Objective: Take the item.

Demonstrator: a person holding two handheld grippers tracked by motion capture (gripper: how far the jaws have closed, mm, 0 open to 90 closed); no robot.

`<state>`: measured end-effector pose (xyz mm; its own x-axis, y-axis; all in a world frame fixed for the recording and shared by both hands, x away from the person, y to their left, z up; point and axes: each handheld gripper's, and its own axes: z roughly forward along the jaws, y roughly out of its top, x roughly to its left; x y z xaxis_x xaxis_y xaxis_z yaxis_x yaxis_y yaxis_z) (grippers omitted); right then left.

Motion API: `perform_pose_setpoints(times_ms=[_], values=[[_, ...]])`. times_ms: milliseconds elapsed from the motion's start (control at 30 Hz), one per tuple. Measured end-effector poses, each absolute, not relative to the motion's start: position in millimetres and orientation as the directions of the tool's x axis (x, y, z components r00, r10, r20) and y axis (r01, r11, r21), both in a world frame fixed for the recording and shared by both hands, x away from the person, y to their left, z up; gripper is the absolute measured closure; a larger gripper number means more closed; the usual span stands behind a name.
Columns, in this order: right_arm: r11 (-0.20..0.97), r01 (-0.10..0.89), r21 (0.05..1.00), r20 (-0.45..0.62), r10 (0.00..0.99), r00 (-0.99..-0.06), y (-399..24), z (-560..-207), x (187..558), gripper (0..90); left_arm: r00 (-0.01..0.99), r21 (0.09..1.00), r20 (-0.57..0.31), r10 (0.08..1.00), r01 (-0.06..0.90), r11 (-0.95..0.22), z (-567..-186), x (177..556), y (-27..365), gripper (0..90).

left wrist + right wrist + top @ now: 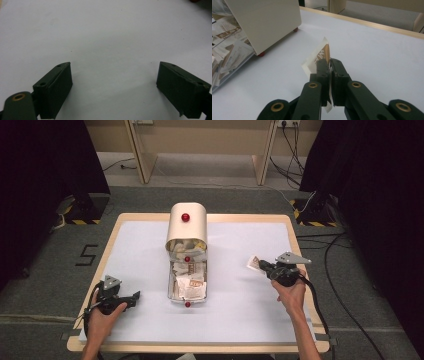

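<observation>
A cream box point(186, 225) with a rounded top and red knobs stands at the table's middle. Its clear drawer point(170, 287) is pulled out toward me and holds several paper sachets point(190, 282). My right gripper point(261, 265), off to the drawer's right, is shut on one white-and-brown sachet point(254, 263). In the right gripper view the sachet point(318, 58) sticks up past the closed gripper point(329, 65), with the box point(264, 22) and the drawer's sachets point(227, 52) to the left. My left gripper point(134, 298) rests open on the table left of the drawer. The left gripper point(113, 75) has nothing between its jaws.
A white sheet point(235, 310) covers the wooden table point(200, 348). Table legs point(140, 155) and cables point(335, 265) lie beyond the far and right edges. The white surface point(105, 37) spreads ahead of the left jaws.
</observation>
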<state>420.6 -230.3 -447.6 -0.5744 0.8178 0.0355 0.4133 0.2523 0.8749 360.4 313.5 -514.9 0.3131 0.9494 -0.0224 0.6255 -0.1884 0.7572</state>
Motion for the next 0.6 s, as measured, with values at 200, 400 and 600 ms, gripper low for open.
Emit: perform_pose_setpoints(times_ms=[200,400,600], values=[[0.256,0.425,0.868,0.037,0.822,-0.569,-232,-453,423,86.5,0.313,0.757,-0.022,0.949,0.625,-0.188,-515,360,314,12.3],[0.263,0.445,0.856,0.039,0.825,-0.563,-233,-461,425,86.5,0.313,0.757,-0.023,0.949,0.625,-0.188,-515,360,314,12.2],[0.268,0.460,0.846,0.041,0.829,-0.558,-235,-466,427,86.4,0.313,0.757,-0.023,0.949,0.625,-0.188,-515,360,314,12.3]])
